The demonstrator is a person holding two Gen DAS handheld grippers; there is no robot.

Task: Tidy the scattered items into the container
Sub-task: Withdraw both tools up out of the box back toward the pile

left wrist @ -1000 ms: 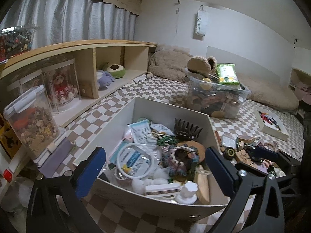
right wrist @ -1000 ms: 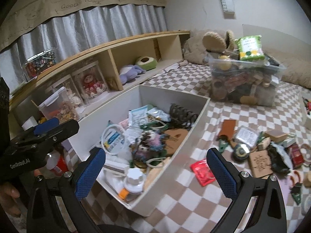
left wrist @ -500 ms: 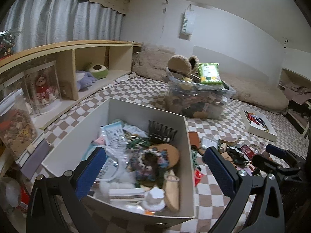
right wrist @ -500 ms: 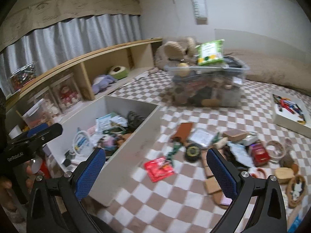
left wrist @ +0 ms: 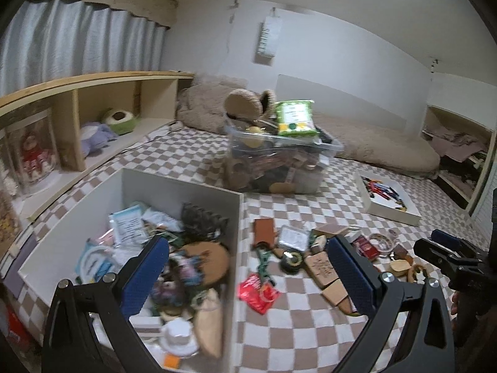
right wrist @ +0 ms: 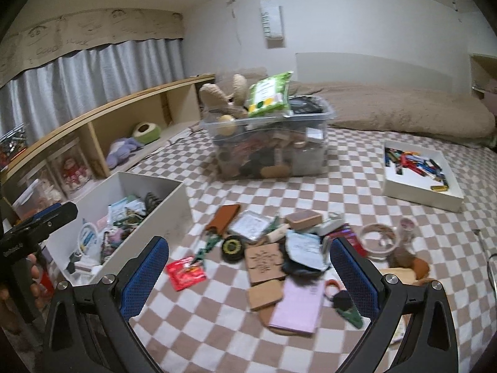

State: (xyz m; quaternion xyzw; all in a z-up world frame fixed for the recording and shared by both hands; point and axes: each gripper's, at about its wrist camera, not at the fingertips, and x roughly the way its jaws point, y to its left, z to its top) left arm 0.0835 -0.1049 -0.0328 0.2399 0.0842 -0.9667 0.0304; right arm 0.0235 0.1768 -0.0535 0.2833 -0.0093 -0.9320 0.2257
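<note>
This is a home bedroom or playroom. A checked blanket [right wrist: 310, 186] covers the floor, and a plush brown cushion [right wrist: 403, 112] runs along the far wall. At the left edge a low wooden shelf [right wrist: 130, 105] under grey curtains [right wrist: 93, 77] holds soft toys [right wrist: 124, 150] and a boxed doll [right wrist: 73, 168]. A clear bin [right wrist: 270, 146] is heaped with toys, and a sign [right wrist: 271, 23] hangs on the wall.

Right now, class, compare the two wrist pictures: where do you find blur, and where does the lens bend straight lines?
Left wrist view: motion blur smears the open white box and its contents; black corners ring the frame. Right wrist view: the scattered pile is soft, the red foil packet smeared; the wooden shelf bows.
</note>
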